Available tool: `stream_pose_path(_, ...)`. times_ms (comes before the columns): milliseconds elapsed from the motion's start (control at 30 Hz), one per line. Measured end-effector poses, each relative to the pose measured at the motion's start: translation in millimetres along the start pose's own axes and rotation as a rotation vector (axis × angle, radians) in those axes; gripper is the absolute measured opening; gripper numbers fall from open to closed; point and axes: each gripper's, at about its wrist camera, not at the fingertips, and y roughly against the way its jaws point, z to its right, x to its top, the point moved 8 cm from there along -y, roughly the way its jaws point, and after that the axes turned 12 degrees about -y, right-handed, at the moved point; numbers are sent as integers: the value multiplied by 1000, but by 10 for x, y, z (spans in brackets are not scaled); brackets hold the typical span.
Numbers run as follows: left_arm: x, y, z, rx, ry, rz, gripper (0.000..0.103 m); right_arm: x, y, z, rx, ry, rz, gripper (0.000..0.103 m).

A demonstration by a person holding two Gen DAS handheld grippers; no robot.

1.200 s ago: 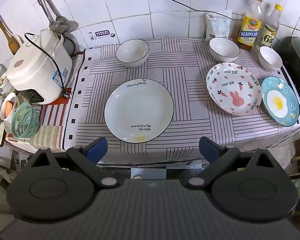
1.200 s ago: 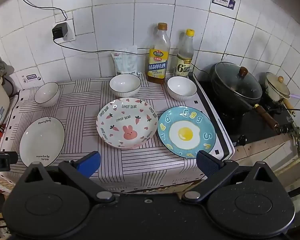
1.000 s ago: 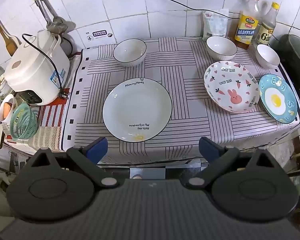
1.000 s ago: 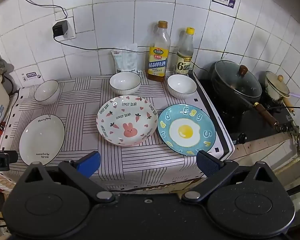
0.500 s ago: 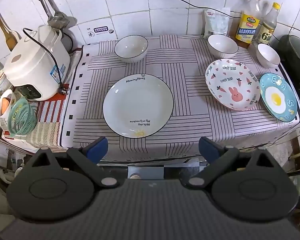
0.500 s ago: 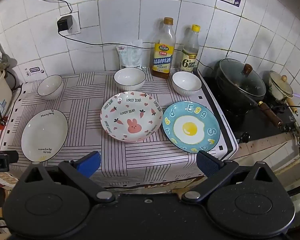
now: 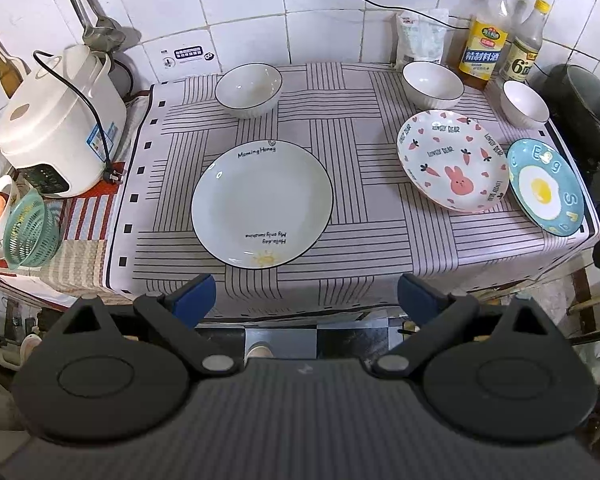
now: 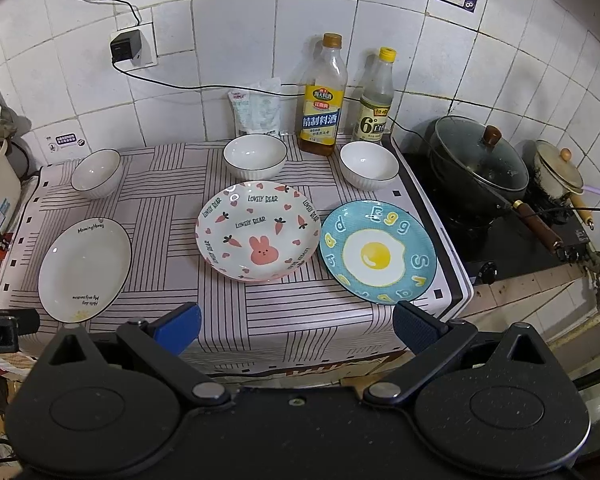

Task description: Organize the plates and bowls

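A white plate (image 7: 262, 204) (image 8: 85, 268) lies on the striped cloth at the left. A pink rabbit plate (image 7: 452, 160) (image 8: 258, 230) lies in the middle and a blue egg plate (image 7: 546, 186) (image 8: 378, 252) at the right edge. Three white bowls stand behind them: left bowl (image 7: 248, 89) (image 8: 96, 173), middle bowl (image 7: 433, 83) (image 8: 255, 157), right bowl (image 7: 525, 103) (image 8: 370, 164). My left gripper (image 7: 306, 300) is open and empty, in front of the white plate. My right gripper (image 8: 296, 326) is open and empty, in front of the rabbit and egg plates.
A white rice cooker (image 7: 56, 120) and a green basket (image 7: 30, 232) stand at the left. Two bottles (image 8: 325, 96) and a packet (image 8: 256, 110) stand by the tiled wall. A lidded pot (image 8: 478, 164) and a small pan (image 8: 558, 174) sit on the stove at the right.
Both grippers have moved slightly towards the counter, so the plates and bowls look a little nearer. Both stay open. Nothing on the cloth has moved.
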Motion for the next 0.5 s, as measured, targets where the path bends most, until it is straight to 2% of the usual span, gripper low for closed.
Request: stream_pose_path(500,52,-22,10,3,-1,46,99,25,-17,64,3,-11,34,103)
